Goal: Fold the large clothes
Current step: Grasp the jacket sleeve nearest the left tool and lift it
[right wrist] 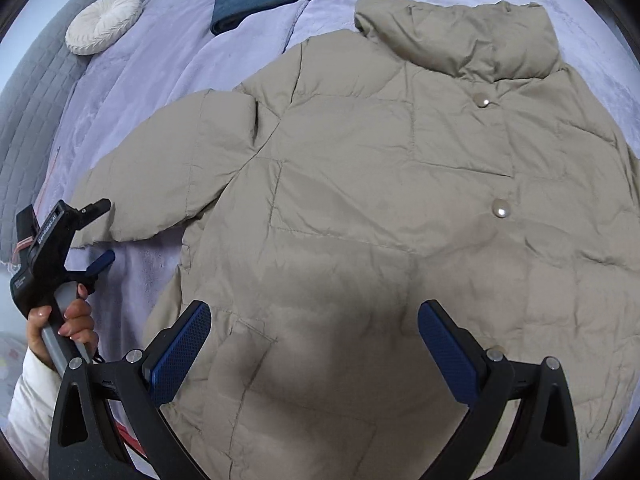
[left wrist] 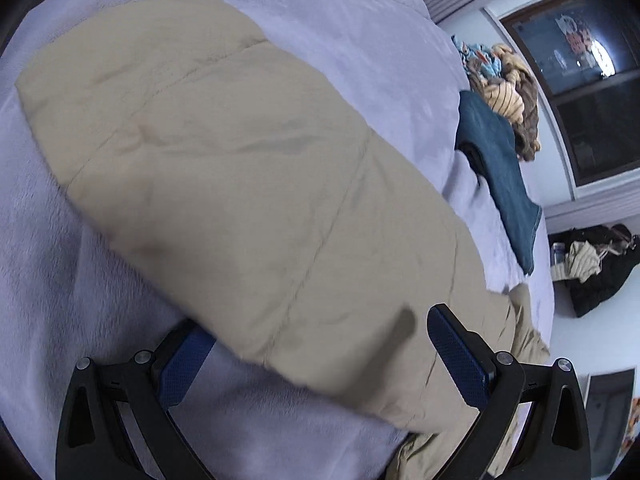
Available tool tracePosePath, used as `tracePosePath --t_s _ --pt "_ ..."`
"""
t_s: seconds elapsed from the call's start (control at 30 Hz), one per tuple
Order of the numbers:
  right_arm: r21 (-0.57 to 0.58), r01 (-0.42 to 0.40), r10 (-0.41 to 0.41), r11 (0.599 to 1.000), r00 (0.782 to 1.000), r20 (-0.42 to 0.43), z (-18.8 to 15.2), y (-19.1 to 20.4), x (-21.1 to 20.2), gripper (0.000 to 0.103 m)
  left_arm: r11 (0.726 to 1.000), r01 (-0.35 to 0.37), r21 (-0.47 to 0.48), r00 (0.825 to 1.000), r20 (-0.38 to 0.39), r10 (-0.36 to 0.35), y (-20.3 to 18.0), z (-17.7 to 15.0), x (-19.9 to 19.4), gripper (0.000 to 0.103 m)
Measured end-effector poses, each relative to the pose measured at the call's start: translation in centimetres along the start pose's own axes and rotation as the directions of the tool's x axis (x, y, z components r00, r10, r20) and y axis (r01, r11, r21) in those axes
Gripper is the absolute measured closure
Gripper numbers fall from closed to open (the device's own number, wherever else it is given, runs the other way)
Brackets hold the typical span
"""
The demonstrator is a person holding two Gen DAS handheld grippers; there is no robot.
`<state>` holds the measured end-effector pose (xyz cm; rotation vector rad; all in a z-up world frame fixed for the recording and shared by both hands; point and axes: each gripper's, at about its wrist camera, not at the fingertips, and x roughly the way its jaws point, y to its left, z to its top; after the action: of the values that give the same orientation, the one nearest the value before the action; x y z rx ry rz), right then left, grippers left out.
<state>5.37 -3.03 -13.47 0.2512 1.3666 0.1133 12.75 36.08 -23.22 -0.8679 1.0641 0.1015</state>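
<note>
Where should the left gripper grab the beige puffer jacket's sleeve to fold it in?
Probably at the cuff end of the sleeve, coming from the outer side with one finger slid under. The sleeve lies flat and splayed away from the jacket body on the bed cover, so the cuff edge is free. The left gripper is open beside it.

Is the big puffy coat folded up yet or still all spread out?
Spread out. The coat lies flat on the bed, front up, collar and one sleeve stretched sideways, with no part folded over.
</note>
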Motion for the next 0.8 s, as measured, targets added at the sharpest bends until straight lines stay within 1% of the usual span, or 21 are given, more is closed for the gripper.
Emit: tracePosePath --t_s 0.07,0.13,0.17,0.2,0.23,0.27,0.3,0.33,0.37,0.4,0.43,0.47,0.5,0.57,0.63,0.67,0.7,0.73,0.77,0.8 --pt "0.000 -0.019 0.019 1.000 1.000 0.017 0.5 0.4 0.5 0.000 1.000 -0.002 0.018 0.999 0.038 0.001 -0.4 1.2 0.3 0.000" --pt "-0.001 -0.039 0.039 0.999 0.999 0.034 1.1 0.8 0.7 0.000 0.998 -0.043 0.048 0.995 0.090 0.039 -1.2 2.0 0.6 0.002" --pt "-0.003 -0.050 0.050 0.999 0.998 0.044 1.6 1.0 1.1 0.000 0.996 -0.069 0.059 0.992 0.114 0.062 -1.5 2.6 0.7 0.013" --pt "-0.006 -0.064 0.064 0.998 0.997 0.052 1.9 1.2 1.3 0.000 0.991 -0.109 0.075 0.986 0.133 0.098 -1.8 3.1 1.1 0.033" --pt "-0.006 -0.081 0.081 0.997 0.995 0.059 2.4 1.5 1.4 0.000 0.986 -0.141 0.094 0.982 0.140 0.127 -2.1 3.7 1.6 0.067" --pt "-0.002 -0.100 0.100 0.995 0.993 0.065 2.9 1.7 1.7 0.000 0.984 -0.139 0.112 0.983 0.136 0.123 -2.0 4.2 1.8 0.084" --pt "0.006 -0.124 0.123 0.992 0.990 0.072 3.5 2.1 2.0 0.000 0.986 -0.118 0.117 0.987 0.125 0.103 -1.8 4.6 1.8 0.092" --pt "0.016 -0.144 0.142 0.989 0.987 0.079 3.9 2.2 2.2 0.000 0.986 -0.119 0.116 0.986 0.132 0.103 -1.8 5.0 1.6 0.092" --pt "0.025 -0.165 0.162 0.986 0.982 0.091 4.3 2.3 2.4 0.008 0.982 -0.132 0.136 0.982 0.156 0.110 -2.1 5.2 0.9 0.094" --pt "0.033 -0.198 0.193 0.980 0.975 0.106 4.8 2.4 2.6 0.035 0.975 -0.148 0.166 0.976 0.183 0.117 -2.6 5.3 0.2 0.094" --pt "0.042 -0.237 0.231 0.971 0.967 0.106 5.3 2.5 3.1 0.053 0.966 -0.167 0.197 0.969 0.211 0.125 -3.2 5.3 -0.7 0.094" --pt "0.057 -0.270 0.264 0.961 0.959 0.104 5.7 2.7 3.7 0.083 0.958 -0.178 0.225 0.965 0.231 0.125 -3.6 5.0 -1.5 0.094" --pt "0.081 -0.309 0.299 0.948 0.948 0.110 6.3 3.0 4.4 0.087 0.947 -0.193 0.257 0.959 0.252 0.127 -4.3 4.9 -2.3 0.094" --pt "0.100 -0.372 0.360 0.923 0.925 0.118 6.9 3.5 5.6 0.089 0.919 -0.225 0.324 0.947 0.295 0.128 -5.8 4.2 -3.9 0.094" --pt "0.120 -0.418 0.408 0.900 0.907 0.103 7.2 4.4 7.4 0.091 0.889 -0.242 0.390 0.935 0.339 0.106 -7.6 3.4 -5.5 0.094" --pt "0.131 -0.435 0.427 0.891 0.900 0.081 7.0 4.8 8.6 0.091 0.872 -0.242 0.425 0.931 0.354 0.085 -8.6 2.9 -6.2 0.094" --pt "0.138 -0.437 0.433 0.889 0.899 0.058 6.8 5.3 9.7 0.093 0.855 -0.236 0.461 0.930 0.361 0.062 -9.6 2.4 -6.8 0.094" --pt "0.139 -0.428 0.427 0.893 0.903 0.039 6.2 5.6 10.4 0.093 0.835 -0.229 0.500 0.931 0.364 0.037 -10.7 1.7 -7.2 0.094" --pt "0.134 -0.413 0.414 0.901 0.910 0.021 5.8 5.9 11.3 0.095 0.814 -0.221 0.537 0.932 0.363 0.014 -12.0 1.0 -7.4 0.094" --pt "0.124 -0.398 0.399 0.909 0.917 0.016 5.6 6.2 11.9 0.097 0.787 -0.215 0.579 0.932 0.362 -0.012 -13.3 0.2 -7.7 0.094"
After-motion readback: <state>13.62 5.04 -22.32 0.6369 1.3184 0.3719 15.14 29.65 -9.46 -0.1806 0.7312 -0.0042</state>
